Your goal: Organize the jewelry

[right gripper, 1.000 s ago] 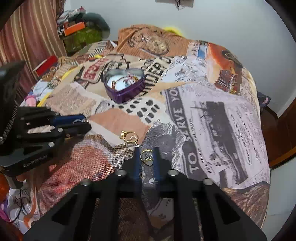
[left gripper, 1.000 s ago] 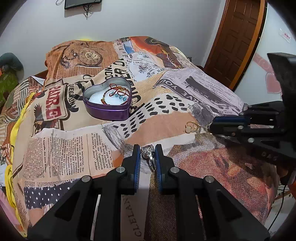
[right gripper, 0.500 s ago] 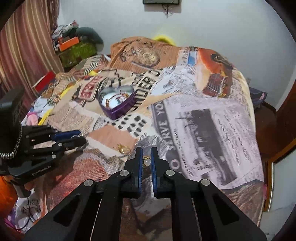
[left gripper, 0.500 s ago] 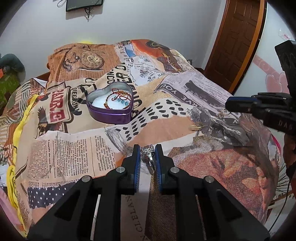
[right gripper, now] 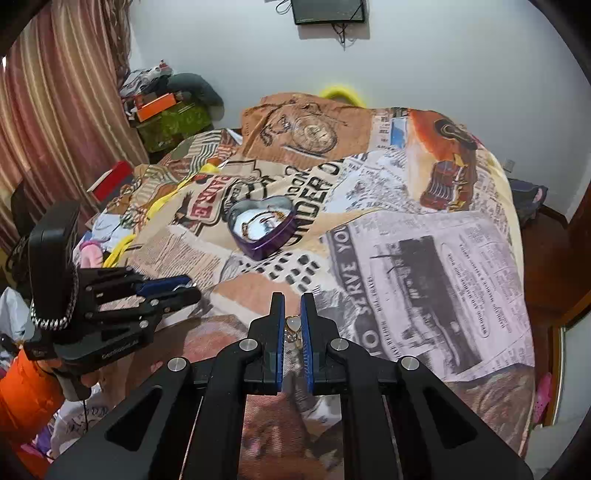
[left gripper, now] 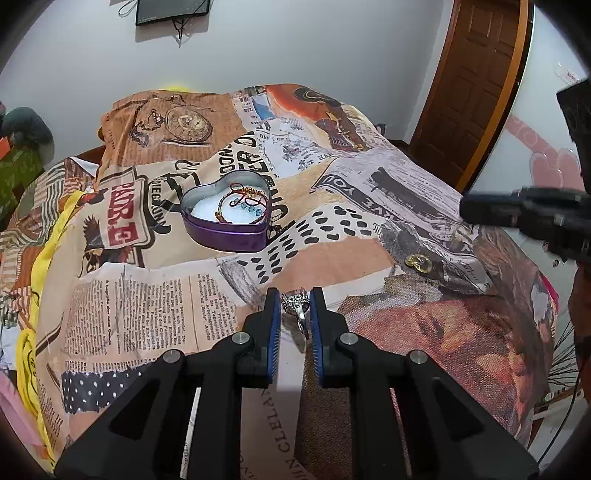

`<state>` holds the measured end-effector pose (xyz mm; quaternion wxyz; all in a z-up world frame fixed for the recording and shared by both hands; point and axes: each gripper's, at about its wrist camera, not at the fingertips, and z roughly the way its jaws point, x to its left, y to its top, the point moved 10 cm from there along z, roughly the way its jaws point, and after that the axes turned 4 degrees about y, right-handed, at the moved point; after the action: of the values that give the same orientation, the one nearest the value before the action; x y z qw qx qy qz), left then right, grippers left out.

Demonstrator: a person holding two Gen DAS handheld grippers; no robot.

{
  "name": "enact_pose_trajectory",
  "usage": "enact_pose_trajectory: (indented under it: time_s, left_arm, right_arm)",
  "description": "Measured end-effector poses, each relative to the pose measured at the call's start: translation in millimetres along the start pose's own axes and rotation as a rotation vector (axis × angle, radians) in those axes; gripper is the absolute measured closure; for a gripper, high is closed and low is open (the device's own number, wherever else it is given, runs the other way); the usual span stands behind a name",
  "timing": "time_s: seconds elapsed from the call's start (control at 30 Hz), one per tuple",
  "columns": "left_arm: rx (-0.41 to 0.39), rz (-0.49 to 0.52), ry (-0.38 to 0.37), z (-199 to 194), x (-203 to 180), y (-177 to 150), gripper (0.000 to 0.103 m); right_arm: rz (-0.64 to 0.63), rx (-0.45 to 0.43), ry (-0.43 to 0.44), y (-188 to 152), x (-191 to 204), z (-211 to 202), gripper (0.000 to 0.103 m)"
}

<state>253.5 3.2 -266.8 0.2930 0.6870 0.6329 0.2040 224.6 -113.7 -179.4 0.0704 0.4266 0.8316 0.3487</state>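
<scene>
now left claw (left gripper: 294, 301) clenched on silver ring (left gripper: 295, 303), right claw (right gripper: 292, 309) grasping heart ring (right gripper: 293, 325), purple heart tin (left gripper: 226, 210) beyond

A bed is covered by a bedspread (left gripper: 155, 317) printed with a collage of newspaper clippings, a pocket watch and a vintage car. A yellow cloth (left gripper: 40, 280) runs along its left edge and bunches near the corner. On the white wall (right gripper: 443, 59) behind the bed hangs a small dark screen (right gripper: 328, 11) with cables dangling below it. A brown wooden door (left gripper: 476, 77) with an orange frame stands to the right of the bed. Striped reddish curtains (right gripper: 55, 110) hang at the left. Beside them, a cluttered pile holds an orange box (right gripper: 155, 107) on a green patterned bundle (right gripper: 173, 125), and a red box (right gripper: 110, 181) lies by the bed's edge.
</scene>
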Motion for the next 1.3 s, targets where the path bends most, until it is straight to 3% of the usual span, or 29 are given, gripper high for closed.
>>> enact_pose_trajectory:
  time_s: [0.37,0.8,1.3]
  left_arm:
    - [0.016,-0.001,0.000,6,1,-3,0.089]
    - [0.030,0.021,-0.005,12,-10,-5,0.089]
    - [0.029,0.013,-0.001,10,-5,-5,0.089]
  right_arm:
    - [0.047,0.137,-0.095,-49,-41,21,0.095]
    - [0.071,0.124,-0.083,-52,-47,5,0.095]
    - [-0.009,0.153,-0.030,-43,-17,25,0.089]
